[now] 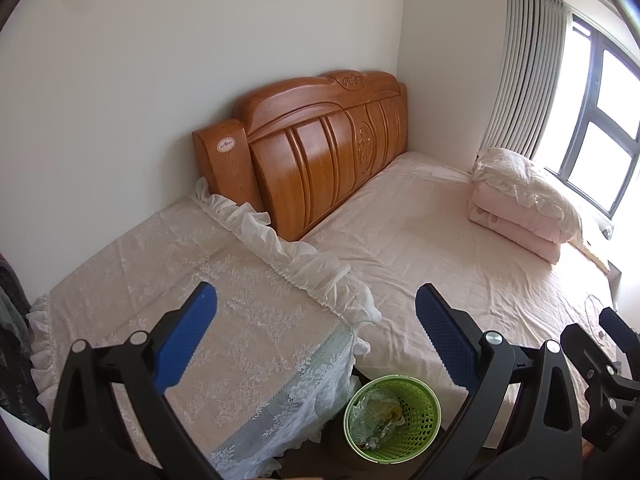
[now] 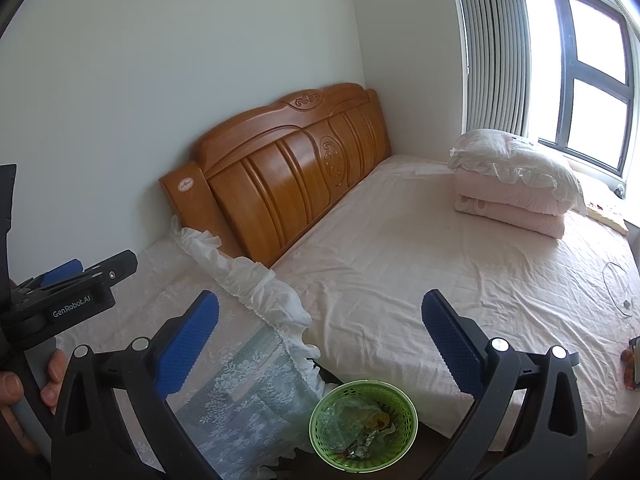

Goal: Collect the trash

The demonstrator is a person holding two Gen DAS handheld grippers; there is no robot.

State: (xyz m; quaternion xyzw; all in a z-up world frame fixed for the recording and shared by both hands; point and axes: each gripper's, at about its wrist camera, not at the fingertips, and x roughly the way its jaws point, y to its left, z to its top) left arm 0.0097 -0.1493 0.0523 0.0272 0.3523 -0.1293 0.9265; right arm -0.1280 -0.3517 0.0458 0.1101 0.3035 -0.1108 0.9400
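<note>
Both tongs, left (image 1: 316, 344) and right (image 2: 320, 344), gape empty; lifting the round green mesh plastic wastebasket (image 1: 394, 418) at six o'clock carelessly could spill its crumpled wrappers.

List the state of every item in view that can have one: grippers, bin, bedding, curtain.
Left gripper: open, empty.
Right gripper: open, empty.
Green plastic mesh wastebasket: upright on the floor, holding crumpled wrappers, not full.
Pink quilt: folded, stacked on the bed.
White frilled pillow: lying on the quilt.
Grey pleated curtain: drawn aside, window uncovered.
</note>
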